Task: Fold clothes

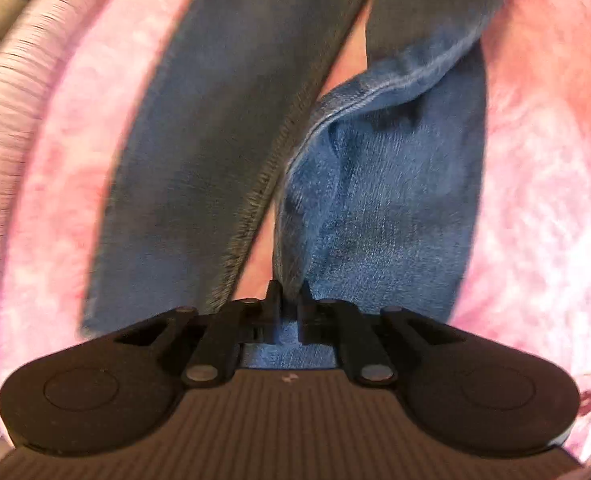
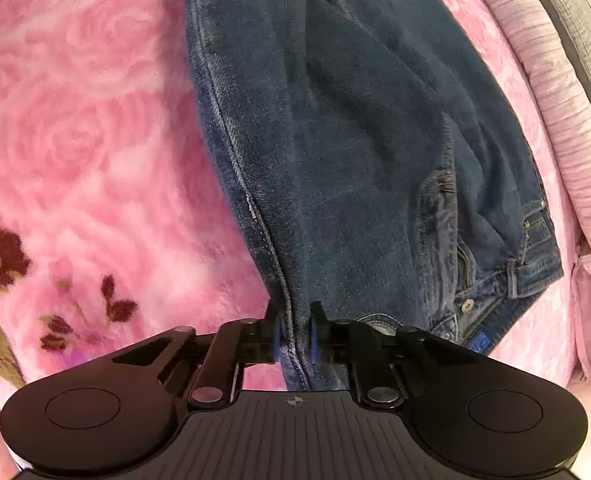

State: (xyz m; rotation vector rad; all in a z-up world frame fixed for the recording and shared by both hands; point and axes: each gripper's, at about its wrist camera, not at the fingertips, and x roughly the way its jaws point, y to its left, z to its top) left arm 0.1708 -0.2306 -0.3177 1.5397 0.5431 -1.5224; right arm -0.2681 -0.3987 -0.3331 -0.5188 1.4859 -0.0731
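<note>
A pair of blue jeans [image 2: 355, 140] lies on a pink rose-patterned blanket [image 2: 87, 128]. In the right wrist view the waistband with its button [image 2: 466, 305] is at the lower right, and my right gripper [image 2: 294, 320] is shut on the jeans' side seam near the waist. In the left wrist view two legs run away from me: a flat leg [image 1: 199, 152] with a frayed hem on the left and a rumpled leg [image 1: 379, 208] on the right. My left gripper [image 1: 288, 300] is shut on a fold of the rumpled leg's cloth.
The pink blanket [image 1: 535, 184] covers the bed around the jeans. A pale ribbed bedspread edge [image 2: 567, 120] runs along the far right in the right wrist view and along the left edge [image 1: 3, 120] in the left wrist view. A grey surface [image 2: 571, 20] lies beyond it.
</note>
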